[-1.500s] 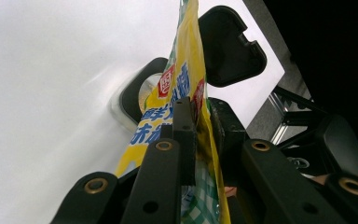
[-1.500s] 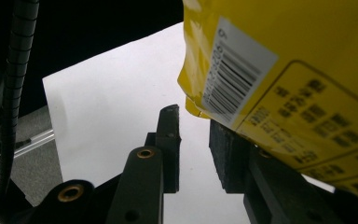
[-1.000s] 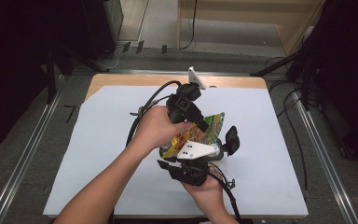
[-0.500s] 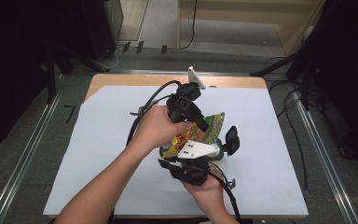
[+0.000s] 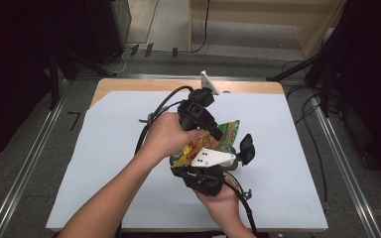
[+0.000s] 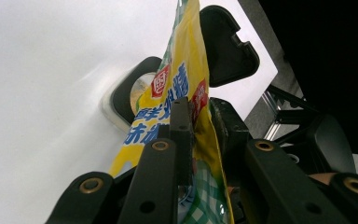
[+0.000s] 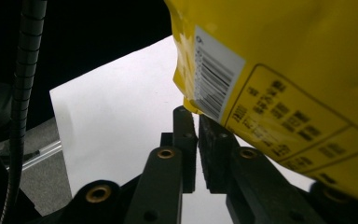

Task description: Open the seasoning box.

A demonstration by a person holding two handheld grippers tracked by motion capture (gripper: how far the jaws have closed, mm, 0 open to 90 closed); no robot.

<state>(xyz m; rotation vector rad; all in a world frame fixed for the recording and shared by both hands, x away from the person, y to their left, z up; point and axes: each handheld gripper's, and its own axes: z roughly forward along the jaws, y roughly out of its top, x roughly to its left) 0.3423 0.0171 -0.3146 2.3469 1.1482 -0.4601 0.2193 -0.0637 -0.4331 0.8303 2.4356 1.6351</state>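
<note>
2 grippers (image 5: 217, 130) (image 5: 206, 166) clamp a yellow pouch (image 6: 186, 88), barcode (image 7: 214, 84) rearward

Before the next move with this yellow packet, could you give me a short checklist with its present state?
1. Left gripper shut on the yellow packet: ok.
2. Right gripper shut on the packet's corner by the barcode: cannot tell, the jaws are together, the pinch itself is hidden.
3. Packet lifted off the white sheet: ok.
4. Round black container under the packet: ok, lid hinged open.
5. Packet torn open: cannot tell.
</note>
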